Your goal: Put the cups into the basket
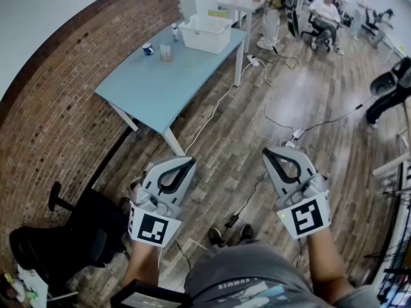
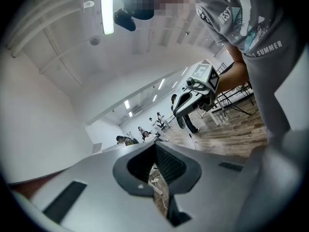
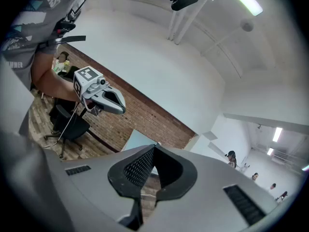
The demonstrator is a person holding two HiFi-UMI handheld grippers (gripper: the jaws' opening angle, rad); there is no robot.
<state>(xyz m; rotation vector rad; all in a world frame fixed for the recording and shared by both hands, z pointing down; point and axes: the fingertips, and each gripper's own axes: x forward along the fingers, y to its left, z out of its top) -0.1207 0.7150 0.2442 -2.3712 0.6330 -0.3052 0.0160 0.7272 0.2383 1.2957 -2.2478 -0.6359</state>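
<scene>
Cups [image 1: 148, 49] and basket [image 1: 205, 36] on table [image 1: 160, 88], left gripper [image 1: 189, 161] and right gripper [image 1: 266, 151] fingers pressed together, empty

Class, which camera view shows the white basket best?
The head view: the white basket stands whole at the far end of the blue table. The left gripper view faces the room, not the table; the right gripper view catches only a sliver of table, no basket.

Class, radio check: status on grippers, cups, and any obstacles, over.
Left gripper shut, empty; right gripper shut, empty. Cups on blue table, outside basket, far off. Cable across floor between.
</scene>
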